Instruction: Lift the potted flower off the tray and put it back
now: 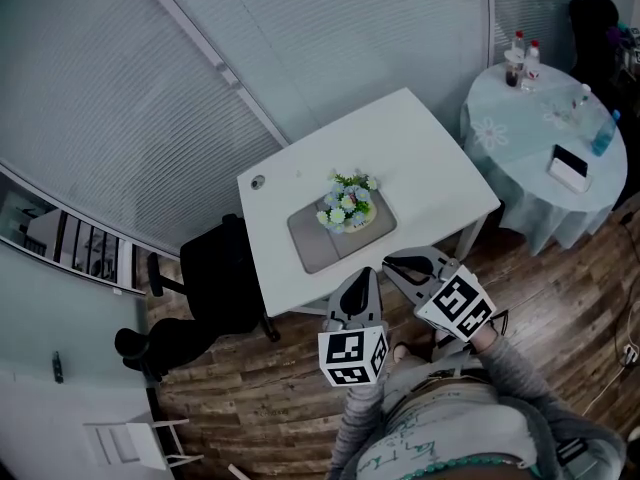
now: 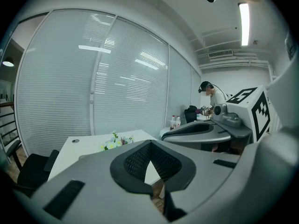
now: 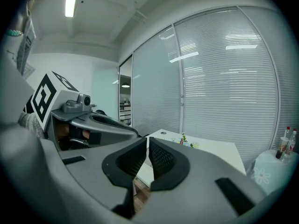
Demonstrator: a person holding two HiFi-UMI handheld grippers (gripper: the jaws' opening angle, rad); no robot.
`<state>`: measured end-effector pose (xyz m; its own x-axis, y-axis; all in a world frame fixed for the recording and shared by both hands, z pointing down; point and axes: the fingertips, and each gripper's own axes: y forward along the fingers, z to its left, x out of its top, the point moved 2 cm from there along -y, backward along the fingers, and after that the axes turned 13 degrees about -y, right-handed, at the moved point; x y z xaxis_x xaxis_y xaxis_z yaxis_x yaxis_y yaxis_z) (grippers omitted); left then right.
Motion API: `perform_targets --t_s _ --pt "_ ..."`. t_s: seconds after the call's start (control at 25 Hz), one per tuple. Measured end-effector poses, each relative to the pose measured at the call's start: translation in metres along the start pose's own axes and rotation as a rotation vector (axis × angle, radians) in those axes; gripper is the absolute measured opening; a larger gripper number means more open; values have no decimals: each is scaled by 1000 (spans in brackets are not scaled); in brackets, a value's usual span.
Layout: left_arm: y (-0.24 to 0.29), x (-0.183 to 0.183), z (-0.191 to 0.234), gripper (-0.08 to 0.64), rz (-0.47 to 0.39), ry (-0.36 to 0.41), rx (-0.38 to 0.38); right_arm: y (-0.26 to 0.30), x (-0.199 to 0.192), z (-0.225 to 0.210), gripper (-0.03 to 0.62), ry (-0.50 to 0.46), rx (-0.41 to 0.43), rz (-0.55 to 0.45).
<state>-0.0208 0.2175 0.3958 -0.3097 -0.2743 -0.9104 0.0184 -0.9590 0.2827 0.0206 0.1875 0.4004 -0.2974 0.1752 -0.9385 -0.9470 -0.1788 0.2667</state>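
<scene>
Potted flower (image 1: pixel 347 206) sits on the tray (image 1: pixel 312 246), ahead of the left hand-held gripper (image 1: pixel 363 275) and right hand-held gripper (image 1: pixel 396 266) (about equally near), both pressed together, empty.

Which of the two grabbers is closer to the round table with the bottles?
Right. Both are held at the white desk's near edge: the right gripper on the side toward the round table, the left gripper beside it, farther from that table.
</scene>
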Motion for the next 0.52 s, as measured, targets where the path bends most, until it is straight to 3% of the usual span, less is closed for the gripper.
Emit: perform_targets --t_s 0.52 --pt "-5 -5 2 11 9 5 -1 0 1 10 29 9 12 18"
